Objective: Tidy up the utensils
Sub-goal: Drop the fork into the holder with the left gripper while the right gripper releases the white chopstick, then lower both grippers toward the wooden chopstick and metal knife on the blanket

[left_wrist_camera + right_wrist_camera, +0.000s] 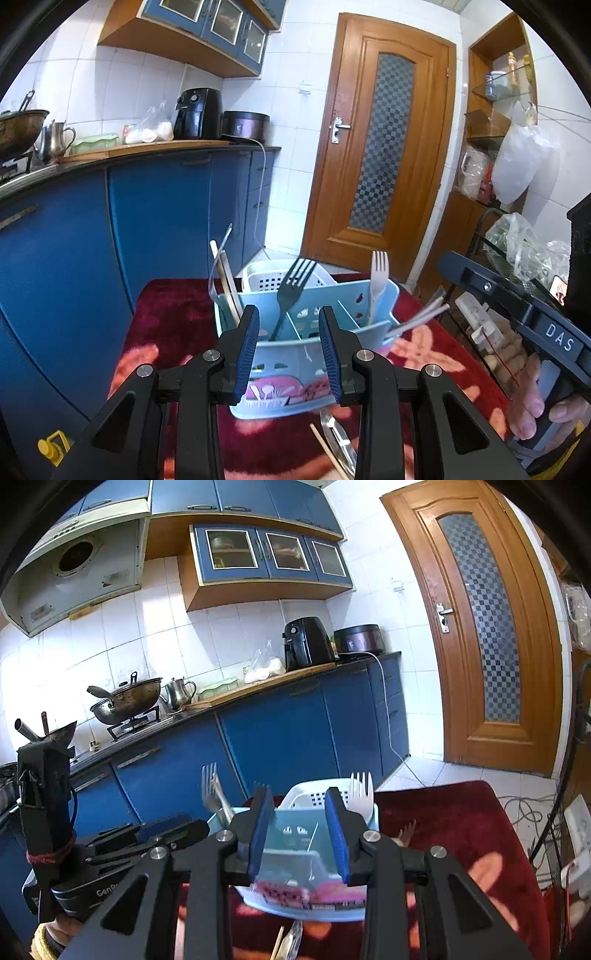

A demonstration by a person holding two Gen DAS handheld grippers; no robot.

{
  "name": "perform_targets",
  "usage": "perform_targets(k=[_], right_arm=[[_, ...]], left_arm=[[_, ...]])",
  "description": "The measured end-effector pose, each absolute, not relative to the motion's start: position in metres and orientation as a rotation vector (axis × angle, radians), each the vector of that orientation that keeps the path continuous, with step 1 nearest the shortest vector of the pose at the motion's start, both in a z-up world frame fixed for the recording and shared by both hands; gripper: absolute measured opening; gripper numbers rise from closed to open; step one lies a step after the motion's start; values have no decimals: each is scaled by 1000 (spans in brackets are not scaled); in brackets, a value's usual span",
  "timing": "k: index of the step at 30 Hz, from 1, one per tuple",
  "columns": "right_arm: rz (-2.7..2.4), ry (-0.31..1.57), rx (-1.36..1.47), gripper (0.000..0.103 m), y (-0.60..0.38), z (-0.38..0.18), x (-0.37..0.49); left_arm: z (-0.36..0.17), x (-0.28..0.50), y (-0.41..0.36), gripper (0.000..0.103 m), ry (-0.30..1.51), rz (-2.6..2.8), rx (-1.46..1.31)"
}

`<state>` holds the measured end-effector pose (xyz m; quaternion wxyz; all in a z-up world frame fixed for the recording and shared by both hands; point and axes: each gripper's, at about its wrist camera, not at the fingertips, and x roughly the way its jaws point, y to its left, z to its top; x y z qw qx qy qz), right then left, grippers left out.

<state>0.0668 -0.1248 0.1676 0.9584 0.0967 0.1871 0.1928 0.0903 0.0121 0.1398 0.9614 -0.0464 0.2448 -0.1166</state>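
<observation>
light blue plastic utensil caddy [295, 354] sits centre frame on red patterned cloth [173, 317], w/ black plastic fork [291, 291] & white plastic fork [377, 284] standing inside. left gripper [288, 350] & right gripper [300, 834] both gaping, holding nothing.

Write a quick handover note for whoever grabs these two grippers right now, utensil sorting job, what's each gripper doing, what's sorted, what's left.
Left gripper: open, empty, hovering in front of the light blue caddy.
Right gripper: open, empty, also facing the caddy.
Caddy sits on the red patterned cloth, with a white basket behind it.
Done: black fork stands in the middle section, white fork on the right, a clear fork and wooden chopsticks on the left. White sticks poke out at the right end.
Left: a metal utensil and a wooden chopstick lie on the cloth in front of the caddy.
</observation>
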Motion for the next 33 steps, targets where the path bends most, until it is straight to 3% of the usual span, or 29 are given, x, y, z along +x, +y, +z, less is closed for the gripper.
perform_targets(k=[14,33], right_arm=[[398,453,191,34,-126,155,20],[367,623,237,34,-141,98,10]], left_arm=[[134,53,12,36,548,-251,-119],[82,44,4,36,706,-239,-142]])
